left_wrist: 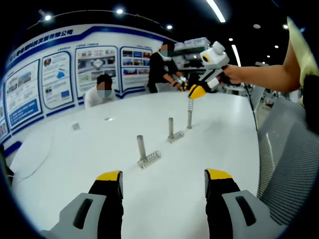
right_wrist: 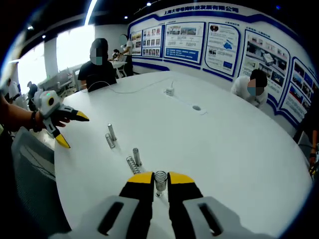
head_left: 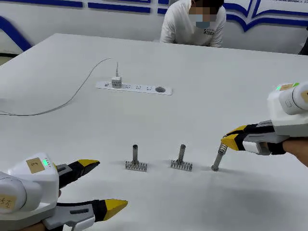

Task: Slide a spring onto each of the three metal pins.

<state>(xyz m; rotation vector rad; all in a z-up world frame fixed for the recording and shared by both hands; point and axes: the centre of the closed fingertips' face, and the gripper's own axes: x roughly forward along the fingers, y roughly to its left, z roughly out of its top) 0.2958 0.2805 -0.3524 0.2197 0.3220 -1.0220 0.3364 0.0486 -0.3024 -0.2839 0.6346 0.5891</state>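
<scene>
Three metal pins stand in a row on the white table (head_left: 202,86): left pin (head_left: 135,153), middle pin (head_left: 181,152), right pin (head_left: 217,161). One spring (head_left: 136,166) lies at the left pin's base, and another spring (head_left: 181,165) lies at the middle pin's. My right gripper (head_left: 230,138) is shut on a third spring (head_left: 223,148), which sits over the top of the right pin. In the right gripper view that spring (right_wrist: 160,180) stands between the closed yellow tips. My left gripper (head_left: 108,185) hangs open near the front edge, short of the left pin (left_wrist: 142,148), with nothing between its fingers.
A white power strip (head_left: 134,88) with a plugged charger (head_left: 116,82) and a cable trailing left lies mid-table. A person (head_left: 193,21) sits at the far edge. Bare table stretches between the pins and the strip.
</scene>
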